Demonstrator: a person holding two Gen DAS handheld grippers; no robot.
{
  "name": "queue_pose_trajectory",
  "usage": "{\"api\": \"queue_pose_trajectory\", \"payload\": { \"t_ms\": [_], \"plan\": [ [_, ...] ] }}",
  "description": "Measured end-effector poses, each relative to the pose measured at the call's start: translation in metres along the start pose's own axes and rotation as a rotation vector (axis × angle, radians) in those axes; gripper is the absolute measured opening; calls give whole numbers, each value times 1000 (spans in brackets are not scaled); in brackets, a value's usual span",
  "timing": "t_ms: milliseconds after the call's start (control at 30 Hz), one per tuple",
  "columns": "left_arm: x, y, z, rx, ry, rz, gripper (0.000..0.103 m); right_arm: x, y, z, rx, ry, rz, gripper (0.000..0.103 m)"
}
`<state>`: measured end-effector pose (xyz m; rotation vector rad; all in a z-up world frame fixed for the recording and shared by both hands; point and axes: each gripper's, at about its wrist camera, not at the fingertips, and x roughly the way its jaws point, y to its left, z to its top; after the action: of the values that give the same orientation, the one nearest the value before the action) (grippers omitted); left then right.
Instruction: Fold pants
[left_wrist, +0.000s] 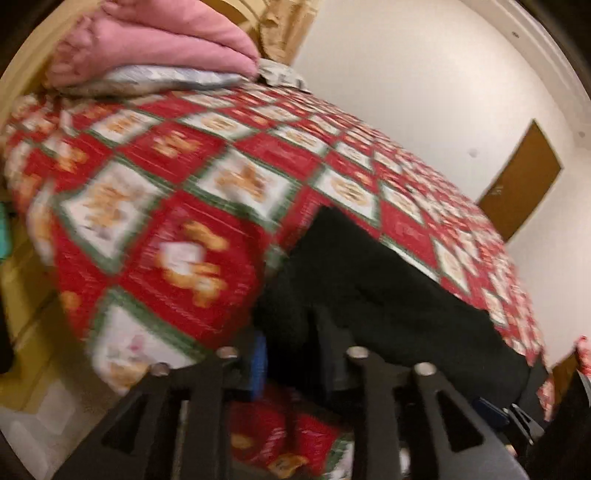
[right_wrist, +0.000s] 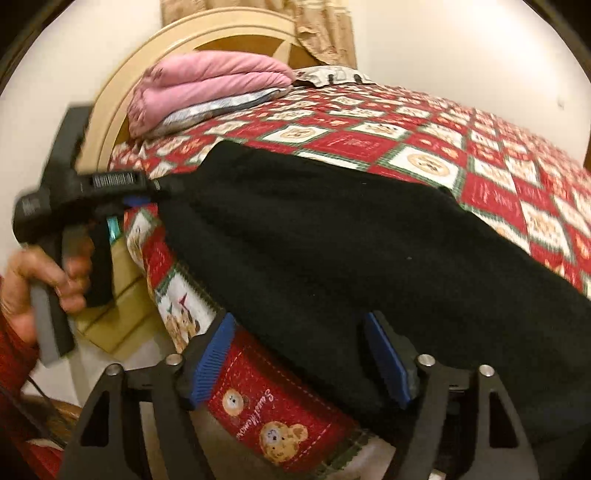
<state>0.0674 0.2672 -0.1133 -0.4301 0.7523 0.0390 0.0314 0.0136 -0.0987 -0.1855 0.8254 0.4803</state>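
The black pants (right_wrist: 332, 236) lie across the near edge of the bed on a red, white and green teddy-bear quilt (right_wrist: 424, 147). My right gripper (right_wrist: 299, 354) is open, its blue pads on either side of the pants' near edge. My left gripper (right_wrist: 147, 192) shows at the left of the right wrist view, its jaws pinching the pants' far-left corner. In the blurred left wrist view the pants (left_wrist: 369, 280) run up from between my left gripper's fingers (left_wrist: 291, 347), which look closed on the cloth.
A folded pink blanket (right_wrist: 207, 85) rests on a grey patterned pillow (right_wrist: 221, 107) at the head of the bed, against a cream headboard (right_wrist: 155, 48). White walls stand behind. A brown door (left_wrist: 521, 177) is at the right.
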Motion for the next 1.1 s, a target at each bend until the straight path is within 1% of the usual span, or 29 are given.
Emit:
{"api": "queue_pose_trajectory", "payload": {
  "t_ms": [33, 100, 133, 167, 200, 267, 300, 333, 400, 467, 500, 533, 567, 667, 700, 733, 767, 833, 900, 967, 1033, 1100],
  "plan": [
    [-10, 1, 2, 6, -43, 74, 42, 0, 3, 0, -21, 2, -16, 76],
    [-29, 2, 9, 36, -131, 186, 42, -2, 2, 1, -21, -2, -11, 76],
    [-37, 0, 14, 54, -164, 210, 42, -10, -2, 3, 12, -21, 24, 76],
    [-47, -5, 20, 77, -201, 212, 42, -18, -7, 5, 47, -50, 55, 76],
    [-52, -10, 23, 97, -222, 204, 43, -27, -11, 7, 75, -81, 71, 76],
    [-56, -32, 30, 165, -241, 160, 45, -52, -22, 15, 123, -158, 71, 76],
    [-54, -44, 32, 198, -236, 127, 53, -62, -28, 18, 140, -187, 62, 76],
    [-50, -57, 31, 222, -230, 93, 58, -78, -38, 20, 166, -227, 35, 76],
    [-40, -79, 26, 262, -200, 29, 60, -102, -58, 21, 217, -273, -24, 76],
    [-28, -96, 20, 291, -162, -5, 60, -129, -94, 18, 301, -304, -100, 76],
    [-19, -107, 19, 302, -134, -10, 60, -138, -111, 14, 340, -310, -133, 76],
    [-9, -115, 12, 314, -94, -18, 60, -153, -139, 7, 402, -319, -191, 76],
    [0, -122, 7, 325, -60, -27, 60, -164, -158, 1, 447, -327, -236, 76],
    [18, -129, -13, 357, 13, -27, 60, -199, -233, -24, 611, -315, -396, 76],
    [24, -130, -18, 367, 32, -10, 60, -208, -255, -31, 658, -305, -436, 76],
    [31, -127, -23, 368, 60, 19, 60, -219, -285, -40, 715, -290, -493, 76],
    [37, -124, -26, 362, 85, 39, 61, -225, -305, -47, 750, -277, -537, 76],
    [33, -121, -31, 360, 49, 28, 65, -238, -351, -60, 835, -252, -637, 76],
    [32, -124, -34, 389, 48, 47, 66, -241, -393, -72, 925, -222, -671, 76],
    [30, -125, -35, 390, 48, 56, 67, -237, -424, -82, 1002, -192, -649, 76],
    [30, -124, -34, 370, 54, 51, 69, -227, -448, -86, 1062, -160, -629, 76],
    [32, -124, -35, 367, 54, 54, 70, -213, -461, -82, 1067, -121, -638, 76]
  ]
}}
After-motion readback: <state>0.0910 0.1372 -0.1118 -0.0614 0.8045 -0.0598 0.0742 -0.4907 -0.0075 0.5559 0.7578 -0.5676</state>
